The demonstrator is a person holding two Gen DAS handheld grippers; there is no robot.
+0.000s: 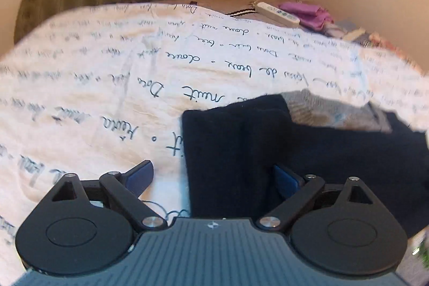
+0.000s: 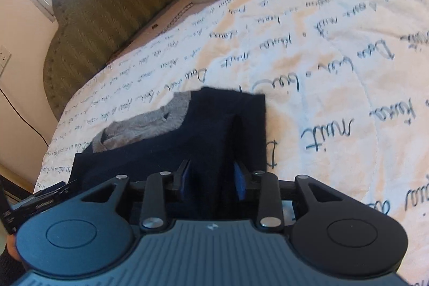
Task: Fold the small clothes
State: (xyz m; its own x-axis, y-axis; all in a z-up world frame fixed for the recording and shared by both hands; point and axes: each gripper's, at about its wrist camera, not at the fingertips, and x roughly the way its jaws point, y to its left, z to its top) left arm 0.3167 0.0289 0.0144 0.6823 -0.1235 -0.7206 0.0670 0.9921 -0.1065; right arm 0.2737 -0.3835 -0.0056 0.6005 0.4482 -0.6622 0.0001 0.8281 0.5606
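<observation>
navy fabric is bunching up between the blue pads of the right gripper [image 2: 211, 182], low in the frame's centre, jaws closing on a raised ridge of the dark garment [image 2: 203, 130], though firm contact is not showing. the left gripper [image 1: 213, 176] is standing wide apart over the garment's left edge, holding nothing. the grey collar [image 2: 150, 119] is lying mid-left on the script-printed quilt [image 2: 335, 58]. a shallow pinch is risking slipping, or catching the quilt beneath.

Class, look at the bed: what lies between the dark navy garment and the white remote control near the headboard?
Only bare script-printed quilt lies between the navy garment and the remote control; the left wrist view shows this best.
</observation>
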